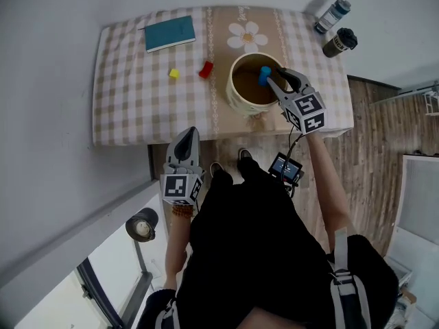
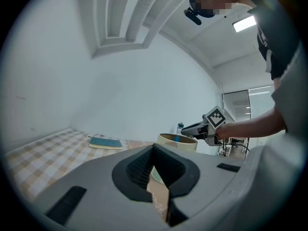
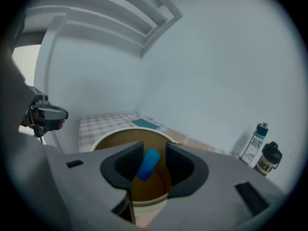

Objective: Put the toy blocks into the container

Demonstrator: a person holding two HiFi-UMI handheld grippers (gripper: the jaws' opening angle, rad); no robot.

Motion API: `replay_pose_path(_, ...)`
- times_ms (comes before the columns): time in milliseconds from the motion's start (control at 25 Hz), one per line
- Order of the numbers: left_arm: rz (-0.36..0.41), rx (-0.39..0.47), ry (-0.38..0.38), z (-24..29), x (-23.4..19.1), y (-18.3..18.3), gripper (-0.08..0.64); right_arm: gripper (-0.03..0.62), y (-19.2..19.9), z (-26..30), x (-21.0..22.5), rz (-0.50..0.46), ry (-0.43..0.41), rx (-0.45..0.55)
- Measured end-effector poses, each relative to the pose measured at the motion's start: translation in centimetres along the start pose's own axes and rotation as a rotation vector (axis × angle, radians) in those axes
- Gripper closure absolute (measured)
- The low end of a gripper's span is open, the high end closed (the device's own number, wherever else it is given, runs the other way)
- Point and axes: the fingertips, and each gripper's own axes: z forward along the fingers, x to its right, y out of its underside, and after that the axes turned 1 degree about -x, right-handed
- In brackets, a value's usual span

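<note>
A tan round container [image 1: 235, 94] stands on the checked table [image 1: 130, 101]. My right gripper [image 1: 274, 76] hovers over its mouth. A blue block [image 3: 148, 162] hangs tilted between the jaws above the container's rim [image 3: 110, 134], and a gap shows at the right pad, so the gripper stands open. A yellow block [image 1: 173, 73] and a red block [image 1: 206, 69] lie on the cloth left of the container. My left gripper [image 1: 185, 137] is shut and empty, held in front of the table's near edge.
A teal book [image 1: 169, 33] lies at the table's far left. A bottle [image 1: 332, 15] and a dark jar [image 1: 340, 42] stand at the far right corner. A wall runs along the table's far side. Wooden floor lies to the right.
</note>
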Motion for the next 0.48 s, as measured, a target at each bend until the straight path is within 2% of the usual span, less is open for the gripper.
replay_pose_path(240,-0.019,-0.007,-0.029,-1.5,-1.8,0.3,0.549,0.442,-0.8,-0.9,-1.4,0.033,0.002,0.024)
replay_pose_path(480,-0.001,-0.033,-0.013,-0.8,-2.2,1.0,0.549,0.442,-1.0,-3.5,-3.8,0.059,-0.008,0.086)
